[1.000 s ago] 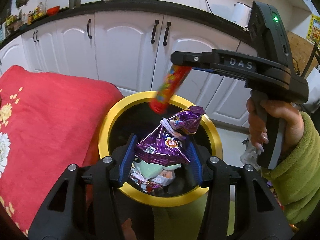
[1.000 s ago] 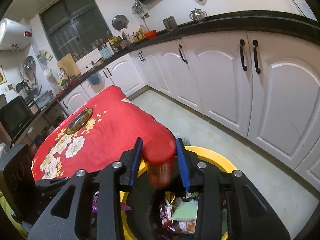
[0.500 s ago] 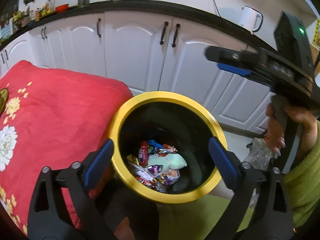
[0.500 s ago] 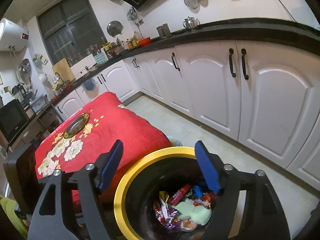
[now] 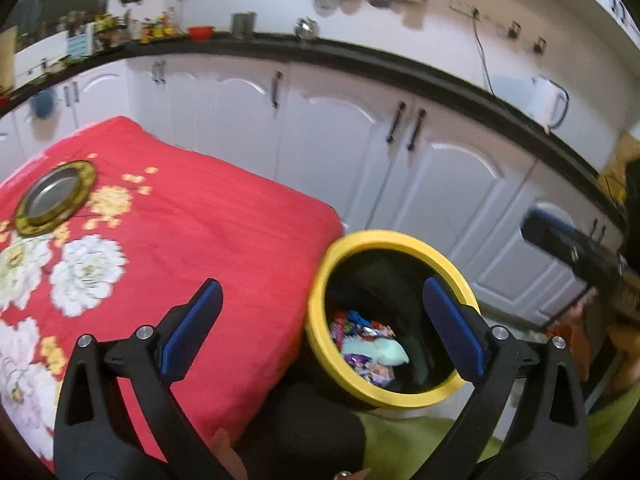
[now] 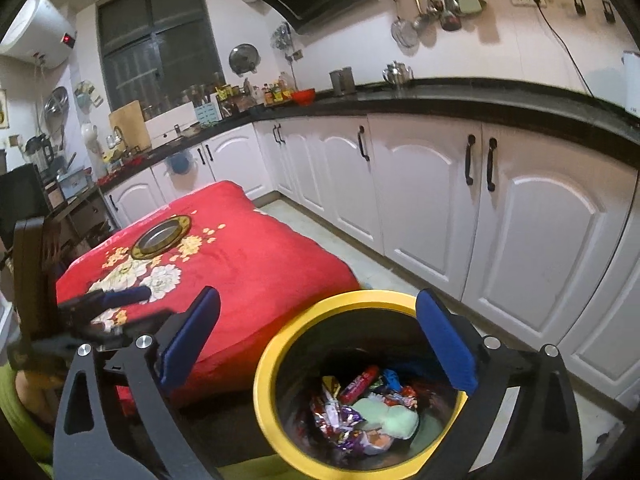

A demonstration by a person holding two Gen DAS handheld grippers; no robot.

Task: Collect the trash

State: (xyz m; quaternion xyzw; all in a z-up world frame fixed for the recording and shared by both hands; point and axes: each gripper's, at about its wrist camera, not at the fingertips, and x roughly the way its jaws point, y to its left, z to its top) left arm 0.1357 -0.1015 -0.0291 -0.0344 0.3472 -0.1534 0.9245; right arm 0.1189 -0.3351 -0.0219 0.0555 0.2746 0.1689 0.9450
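Note:
A black bin with a yellow rim [image 5: 384, 236] [image 6: 268, 360] stands on the floor beside the table. Inside it lie several candy wrappers [image 5: 372, 348] [image 6: 360, 408], among them a red tube wrapper [image 6: 360, 382] and a pale green wad. My left gripper [image 5: 320, 284] hangs above the bin's left edge, open wide and empty. My right gripper [image 6: 318, 294] is over the bin, its jaws opening with nothing between them. One finger of the right gripper [image 5: 560, 240] shows at the right of the left wrist view. The left gripper's fingers [image 6: 116, 300] show at the left of the right wrist view.
A table with a red flowered cloth [image 5: 180, 240] [image 6: 240, 256] stands left of the bin. A gold-rimmed round lid [image 5: 56, 196] [image 6: 162, 236] lies on it. White cabinets [image 5: 320, 140] under a dark counter run behind. A green sleeve [image 5: 612, 420] is at the lower right.
The left gripper let go of a purple wrapper and the right of a red tube; both now lie in the bin. Both jaws spread wide, and both grippers pulled back and up.

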